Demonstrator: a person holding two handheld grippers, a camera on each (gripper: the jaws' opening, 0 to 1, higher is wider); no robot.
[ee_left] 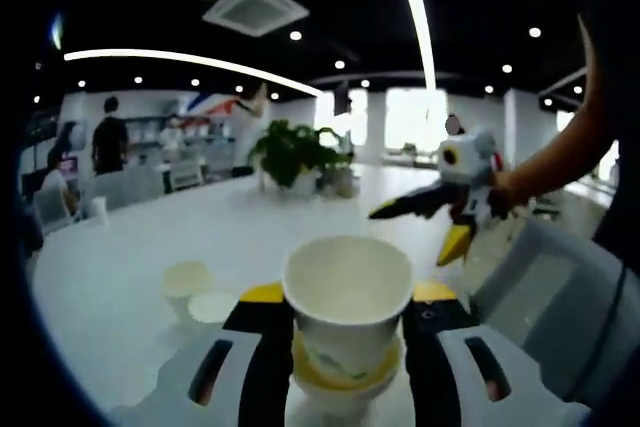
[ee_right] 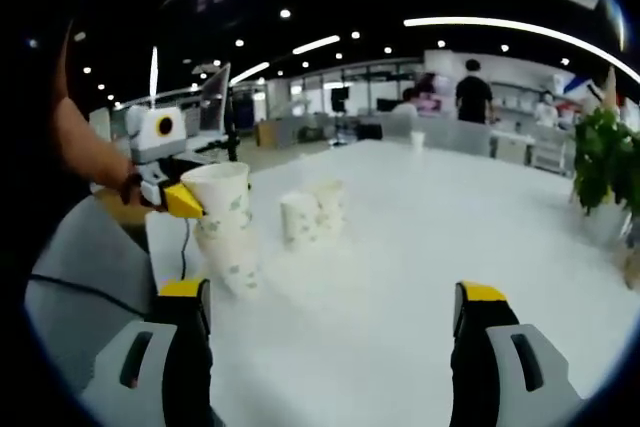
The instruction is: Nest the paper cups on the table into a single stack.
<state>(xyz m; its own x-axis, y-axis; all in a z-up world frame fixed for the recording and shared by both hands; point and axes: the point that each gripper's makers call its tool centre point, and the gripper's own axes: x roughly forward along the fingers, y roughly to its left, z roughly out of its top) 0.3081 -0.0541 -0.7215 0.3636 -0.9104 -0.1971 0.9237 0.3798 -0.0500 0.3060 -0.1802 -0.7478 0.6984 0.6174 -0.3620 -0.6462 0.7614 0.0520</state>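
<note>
Paper cup stack [ee_left: 346,322] clamped in left tongs [ee_left: 348,347], right tongs [ee_right: 333,322] agape above white table [ee_right: 420,237].

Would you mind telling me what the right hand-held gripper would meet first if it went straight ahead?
Probably nothing soon: bare white table lies ahead of the right hand-held gripper; the two paper cups sit slightly left of its line.

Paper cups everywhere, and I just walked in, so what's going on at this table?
A person with a gripper in each hand is nesting paper cups. The left gripper is shut on a stack of paper cups, seemingly a few nested together, held above the white table. The right gripper is open and holds nothing. Two loose cups sit side by side on the table beyond the stack, not yet nested. A potted plant stands farther along the table.
</note>
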